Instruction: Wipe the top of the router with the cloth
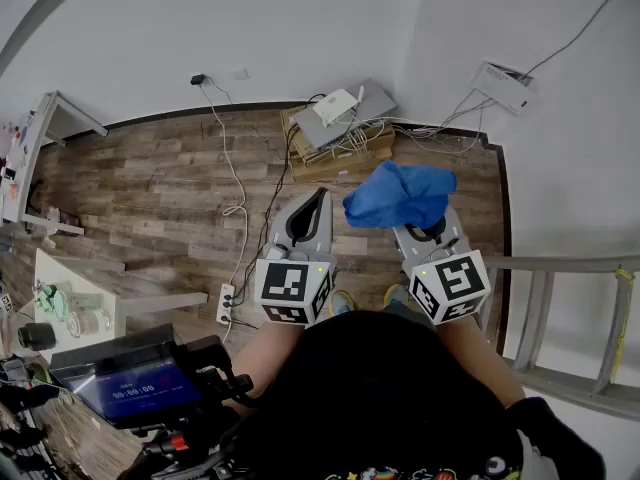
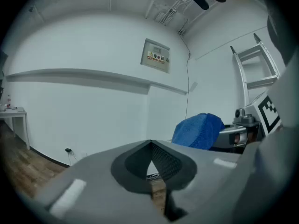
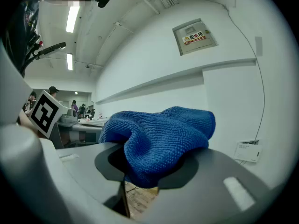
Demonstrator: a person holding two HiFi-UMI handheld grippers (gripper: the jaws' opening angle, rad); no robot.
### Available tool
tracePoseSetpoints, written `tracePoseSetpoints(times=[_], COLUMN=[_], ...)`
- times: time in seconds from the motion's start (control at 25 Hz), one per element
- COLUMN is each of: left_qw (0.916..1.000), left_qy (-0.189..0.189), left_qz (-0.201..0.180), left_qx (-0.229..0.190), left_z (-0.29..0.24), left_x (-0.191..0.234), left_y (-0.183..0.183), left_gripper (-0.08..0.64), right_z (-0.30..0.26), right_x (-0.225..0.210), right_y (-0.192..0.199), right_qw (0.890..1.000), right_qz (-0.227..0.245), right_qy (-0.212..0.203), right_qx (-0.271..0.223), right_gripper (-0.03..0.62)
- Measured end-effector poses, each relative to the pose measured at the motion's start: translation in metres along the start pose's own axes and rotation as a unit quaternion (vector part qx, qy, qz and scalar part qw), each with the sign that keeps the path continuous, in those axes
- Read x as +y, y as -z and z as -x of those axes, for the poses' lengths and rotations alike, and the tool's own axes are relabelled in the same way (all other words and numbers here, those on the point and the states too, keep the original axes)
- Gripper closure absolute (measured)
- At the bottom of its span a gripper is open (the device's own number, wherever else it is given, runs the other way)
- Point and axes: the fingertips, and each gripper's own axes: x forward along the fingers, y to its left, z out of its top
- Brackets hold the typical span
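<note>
A blue cloth [image 1: 400,195] is bunched in my right gripper [image 1: 425,230], whose jaws are shut on it; in the right gripper view the blue cloth [image 3: 159,136] fills the space between the jaws. My left gripper [image 1: 311,208] is held beside it at the same height, jaws closed and empty. From the left gripper view the cloth [image 2: 198,130] shows to the right. The white router [image 1: 336,106] lies on a grey slab atop a cardboard box [image 1: 340,153] on the floor by the far wall, well ahead of both grippers.
Cables run along the wood floor to a power strip [image 1: 226,303]. An aluminium ladder [image 1: 575,318] stands at the right. White tables [image 1: 60,298] with clutter are at the left. A wall box [image 1: 505,85] with cables hangs at the right wall.
</note>
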Motion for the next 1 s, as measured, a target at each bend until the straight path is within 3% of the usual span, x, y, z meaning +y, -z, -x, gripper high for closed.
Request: tracePoseSetpoints(times=[0.56,0.76,1.0], left_qw=[0.999,0.9986,0.9974], left_qy=[0.04,0.038,-0.004], left_qz=[0.004,0.005,0.019], left_qx=[0.016,0.035,0.069], left_z=[-0.012,-0.122,-0.236], left_x=[-0.012,0.022,0.075], left_y=[0.009,0.032,0.033], left_gripper=[0.56,0.56,0.56], right_z=[0.001,-0.092,-0.206], right_x=[0.008,-0.066,-0.164], right_y=[0.014,0.047,0.071], right_qw=[1.0,0.999,0.995], right_qz=[-0.008,-0.015,-0.03], right_qy=[-0.014,-0.039,-0.079], right_qx=[0.004,0.02,0.052], right_gripper=[0.43,0.428,0.428])
